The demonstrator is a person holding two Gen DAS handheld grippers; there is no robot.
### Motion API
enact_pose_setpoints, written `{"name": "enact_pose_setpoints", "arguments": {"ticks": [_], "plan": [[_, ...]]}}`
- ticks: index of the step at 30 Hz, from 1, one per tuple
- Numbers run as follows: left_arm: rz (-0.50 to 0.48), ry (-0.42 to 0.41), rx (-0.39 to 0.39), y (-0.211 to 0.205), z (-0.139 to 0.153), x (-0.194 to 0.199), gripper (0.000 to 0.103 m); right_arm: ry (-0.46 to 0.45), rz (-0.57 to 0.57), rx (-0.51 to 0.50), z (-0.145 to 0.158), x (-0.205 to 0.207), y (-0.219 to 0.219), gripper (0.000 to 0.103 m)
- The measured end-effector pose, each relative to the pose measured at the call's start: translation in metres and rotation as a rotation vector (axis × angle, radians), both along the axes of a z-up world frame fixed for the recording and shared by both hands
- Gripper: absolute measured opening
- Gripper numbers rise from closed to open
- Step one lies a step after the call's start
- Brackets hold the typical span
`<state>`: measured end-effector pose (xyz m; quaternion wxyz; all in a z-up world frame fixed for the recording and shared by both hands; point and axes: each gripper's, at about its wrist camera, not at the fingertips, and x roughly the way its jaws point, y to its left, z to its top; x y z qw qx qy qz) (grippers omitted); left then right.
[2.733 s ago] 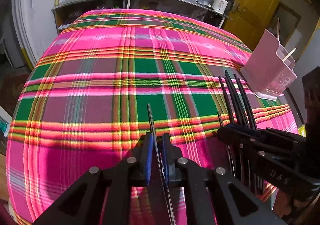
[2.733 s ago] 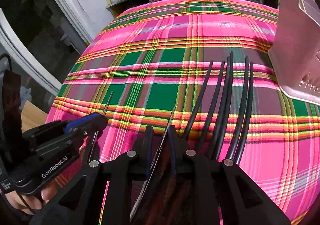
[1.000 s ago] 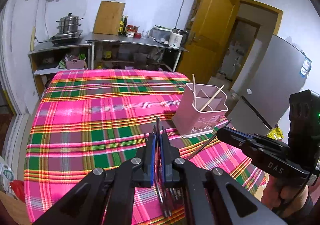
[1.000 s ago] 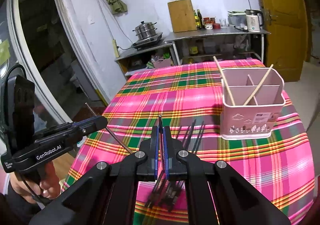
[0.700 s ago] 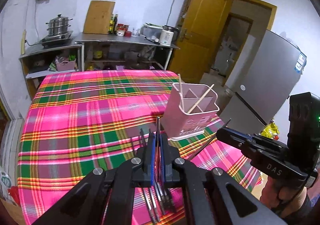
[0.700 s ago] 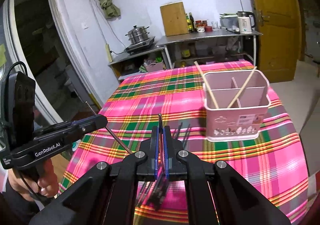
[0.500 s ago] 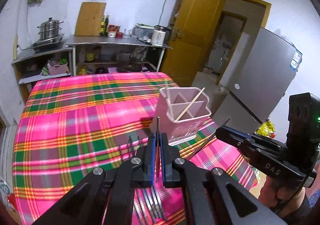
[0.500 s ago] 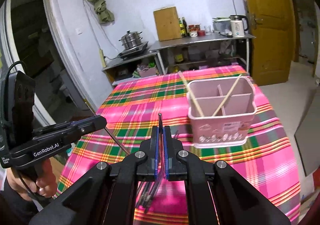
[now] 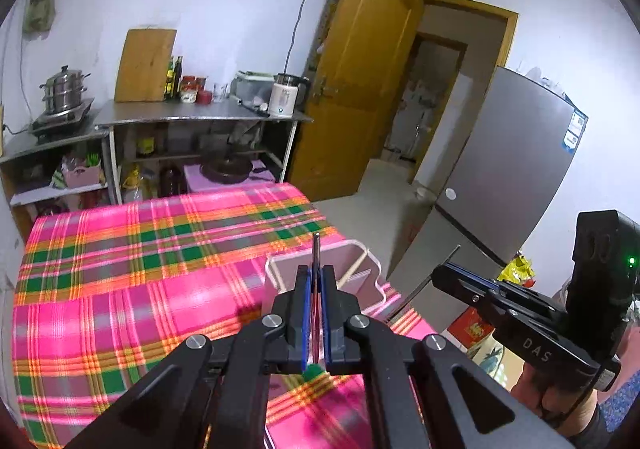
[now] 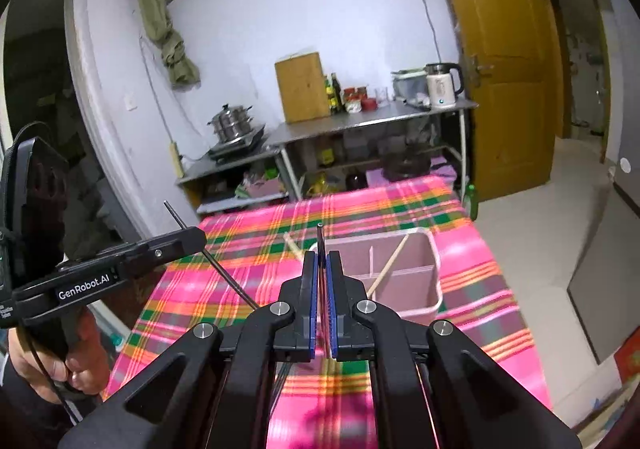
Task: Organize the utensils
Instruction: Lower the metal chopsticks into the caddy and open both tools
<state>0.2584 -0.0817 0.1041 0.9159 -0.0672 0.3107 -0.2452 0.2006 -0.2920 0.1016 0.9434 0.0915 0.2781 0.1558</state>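
Observation:
My left gripper (image 9: 315,281) is shut on a thin black chopstick (image 9: 316,249) that sticks up between its pads. My right gripper (image 10: 321,269) is shut on another black chopstick (image 10: 320,237). Both are raised above the table. A pink divided utensil holder (image 10: 404,273) stands on the plaid cloth just beyond the right gripper, with two wooden chopsticks (image 10: 390,263) leaning inside. The holder (image 9: 352,269) also shows just behind the left gripper's pads. The right gripper (image 9: 450,275) appears at the right of the left wrist view; the left gripper (image 10: 192,239) appears at the left of the right wrist view.
The table carries a pink and green plaid cloth (image 9: 120,269). Behind it stands a metal shelf (image 10: 372,125) with a kettle, jars, a steamer pot and a cutting board. A yellow door (image 9: 360,89) and a grey fridge (image 9: 508,177) lie to the right.
Both grippers have lifted with one black chopstick each from the bundle on the cloth and moved toward the pink holder, which now sits close in front of them.

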Motion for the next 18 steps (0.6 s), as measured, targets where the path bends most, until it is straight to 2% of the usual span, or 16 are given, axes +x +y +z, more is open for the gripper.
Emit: {"name": "enact_pose_setpoints", "arguments": {"ticks": [9, 14, 18], "plan": [[0.006, -0.017, 0.013, -0.013, 0.007, 0.034, 0.004, -0.038, -0.025, 0.012, 0.020, 0.032, -0.011, 0.004], [0.011, 0.010, 0.023, -0.018, -0.011, 0.048, 0.004, -0.033, -0.034, 0.009, 0.012, 0.047, -0.013, 0.004], [0.011, 0.036, 0.034, -0.019, -0.030, 0.057, 0.004, 0.004, -0.040, 0.013, -0.005, 0.060, -0.014, 0.004]]}}
